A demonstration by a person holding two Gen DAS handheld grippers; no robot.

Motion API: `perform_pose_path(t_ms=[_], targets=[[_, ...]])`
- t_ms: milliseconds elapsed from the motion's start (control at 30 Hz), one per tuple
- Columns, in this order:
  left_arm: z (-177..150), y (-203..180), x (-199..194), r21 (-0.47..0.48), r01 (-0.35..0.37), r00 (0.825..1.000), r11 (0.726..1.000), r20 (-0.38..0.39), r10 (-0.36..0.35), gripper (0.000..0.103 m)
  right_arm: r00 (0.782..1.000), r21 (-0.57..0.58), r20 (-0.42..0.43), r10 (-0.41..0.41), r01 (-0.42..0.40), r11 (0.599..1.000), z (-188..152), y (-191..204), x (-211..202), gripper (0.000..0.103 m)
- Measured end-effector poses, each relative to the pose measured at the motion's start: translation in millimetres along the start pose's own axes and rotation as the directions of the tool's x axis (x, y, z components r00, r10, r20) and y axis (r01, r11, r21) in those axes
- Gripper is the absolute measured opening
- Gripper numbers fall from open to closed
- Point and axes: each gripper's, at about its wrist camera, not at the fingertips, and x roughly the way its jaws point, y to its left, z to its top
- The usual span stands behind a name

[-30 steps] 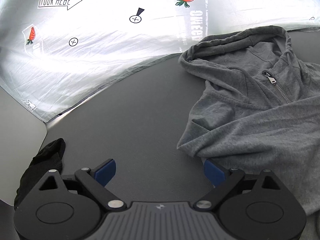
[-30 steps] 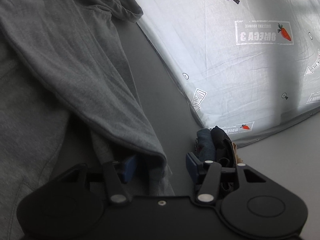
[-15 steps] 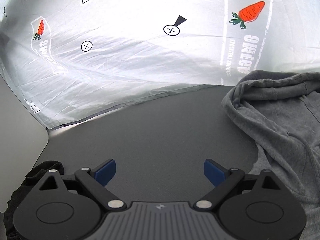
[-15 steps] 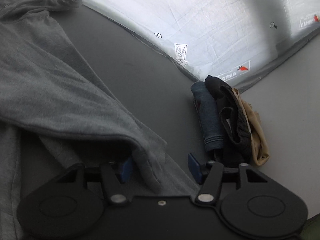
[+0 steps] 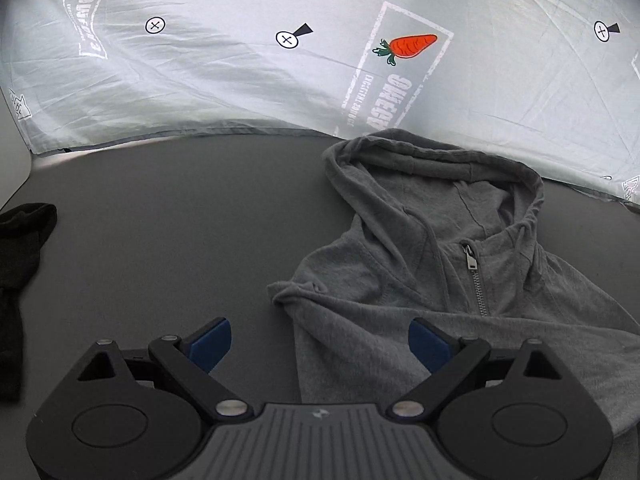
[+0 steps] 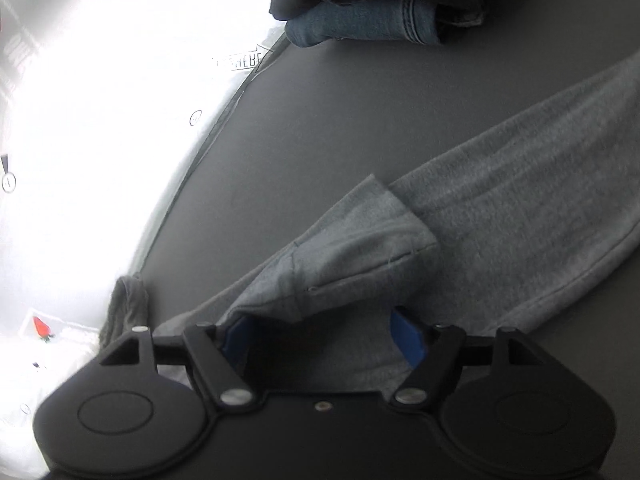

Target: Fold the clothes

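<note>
A grey zip hoodie (image 5: 440, 264) lies on the dark table, hood toward the back sheet, zipper (image 5: 472, 276) closed. My left gripper (image 5: 320, 340) is open and empty, hovering at the hoodie's left shoulder edge. In the right wrist view the hoodie's sleeve (image 6: 500, 208) stretches across the table with its cuff (image 6: 352, 252) folded over. My right gripper (image 6: 324, 336) is open with the cuff end lying between its blue pads (image 6: 408, 340); the jaws stand wide apart and do not pinch the cloth.
A white sheet with carrot prints (image 5: 404, 46) hangs behind the table. A black garment (image 5: 20, 248) lies at the left edge. A stack of folded clothes, jeans (image 6: 368, 26) among them, sits at the far end in the right wrist view.
The left gripper swung away from the hoodie, then back toward its shoulder and hood. The right gripper rotated along the sleeve with the cuff between its jaws; the folded stack moved to the top of its view.
</note>
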Motion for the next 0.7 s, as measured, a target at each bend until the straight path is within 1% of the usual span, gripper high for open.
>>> perform_pose_path(t_ms=[67,133,200,267,367,400,433,500,533,567,700], targets=[[-11,-1,-5,-0.012,0.031,0.999,0.999,-0.022,-0.032,0.095,0.998,0.074,0.012,0.067,-0.068,0.995,2,-7,0,0.075],[-20,-4,-7,-0.005,0.047,0.998,0.999,-0.046,-0.048,0.095,0.994,0.107,0.022,0.106,-0.108,0.988,2,-12,0,0.077],[-25,-7,-6,0.012,0.040,0.997,0.999,-0.066,-0.039,0.095,0.988,0.132,0.030,0.154,-0.157,0.979,2,-16,-1,0.077],[-25,-7,-2,0.019,0.032,0.996,0.999,-0.084,-0.030,0.095,0.977,0.153,0.040,0.211,-0.215,0.965,2,-20,-4,0.078],[-24,-5,5,0.020,0.019,0.995,1.000,-0.101,-0.017,0.095,0.960,0.154,0.066,0.274,-0.281,0.947,0,-24,-11,0.084],[-24,-5,8,0.021,0.015,0.994,1.000,-0.109,-0.012,0.095,0.957,0.154,0.066,0.284,-0.291,0.944,0,-25,-12,0.087],[-24,-4,10,0.022,0.010,0.993,1.000,-0.120,-0.007,0.095,0.954,0.154,0.065,0.293,-0.300,0.941,0,-26,-13,0.087],[-25,-2,14,0.021,-0.001,0.990,1.000,-0.140,0.004,0.095,0.957,0.139,0.061,0.284,-0.290,0.947,0,-27,-13,0.088],[-27,-1,15,0.018,-0.002,0.989,1.000,-0.147,0.004,0.095,0.965,0.128,0.059,0.254,-0.260,0.957,0,-27,-11,0.088],[-28,-1,15,0.015,0.004,0.988,1.000,-0.153,-0.001,0.095,0.969,0.114,0.062,0.239,-0.244,0.963,1,-26,-9,0.088],[-35,-1,20,0.041,0.005,0.983,0.999,-0.182,0.003,0.096,0.978,0.064,0.089,0.190,-0.195,0.979,11,-18,-3,0.086]])
